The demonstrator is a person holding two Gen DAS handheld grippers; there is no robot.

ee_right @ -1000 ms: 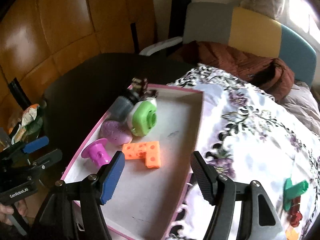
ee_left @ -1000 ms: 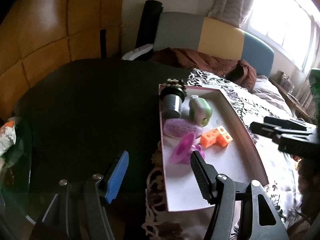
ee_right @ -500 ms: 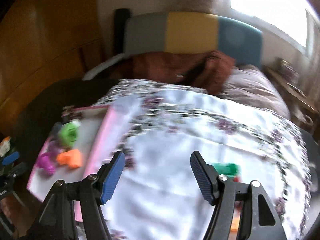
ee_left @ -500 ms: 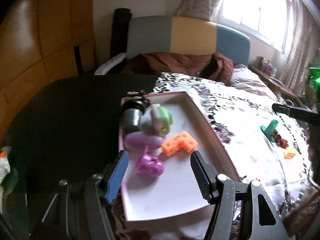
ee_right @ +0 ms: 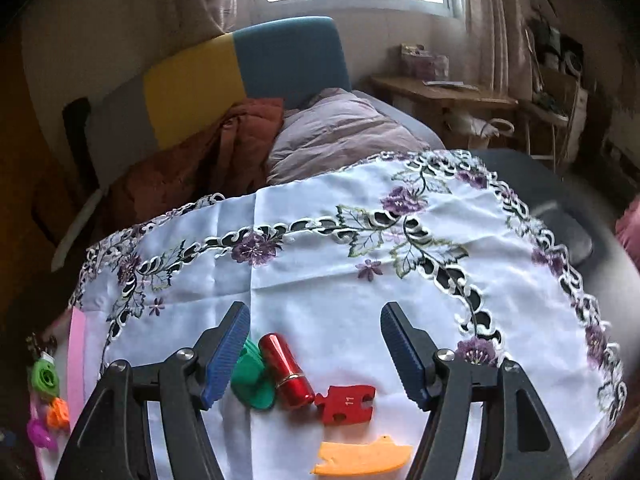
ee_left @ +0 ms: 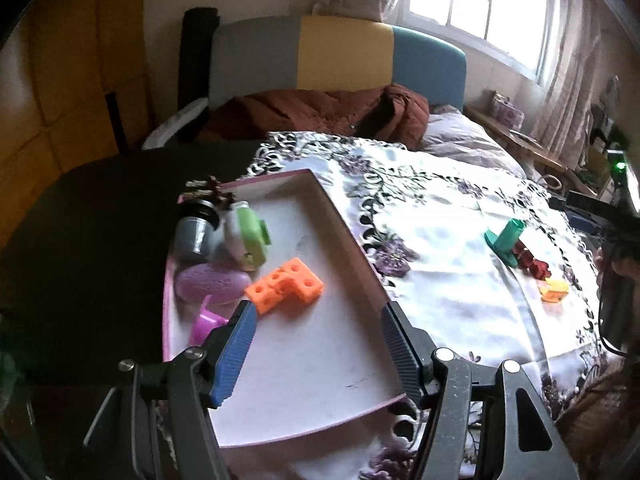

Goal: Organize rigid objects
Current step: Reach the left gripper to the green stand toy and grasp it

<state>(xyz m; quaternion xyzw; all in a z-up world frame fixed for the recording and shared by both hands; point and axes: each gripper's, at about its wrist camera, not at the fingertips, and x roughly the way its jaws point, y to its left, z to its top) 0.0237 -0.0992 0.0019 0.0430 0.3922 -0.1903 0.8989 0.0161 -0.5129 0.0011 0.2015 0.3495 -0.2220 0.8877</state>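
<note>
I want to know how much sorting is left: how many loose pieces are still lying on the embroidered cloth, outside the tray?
4, clustered together: a green peg, a red cylinder touching it, a red puzzle piece just right, and an orange flat piece nearest the camera. More could be hidden.

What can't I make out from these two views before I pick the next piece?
- Pink peg, left wrist view: the left fingers cover its lower part.
- Green peg, right wrist view: partly behind the right fingers.
- Dark item at the tray's far corner: too small to identify.
- Tray contents, right wrist view: cut off by the left edge.
</note>
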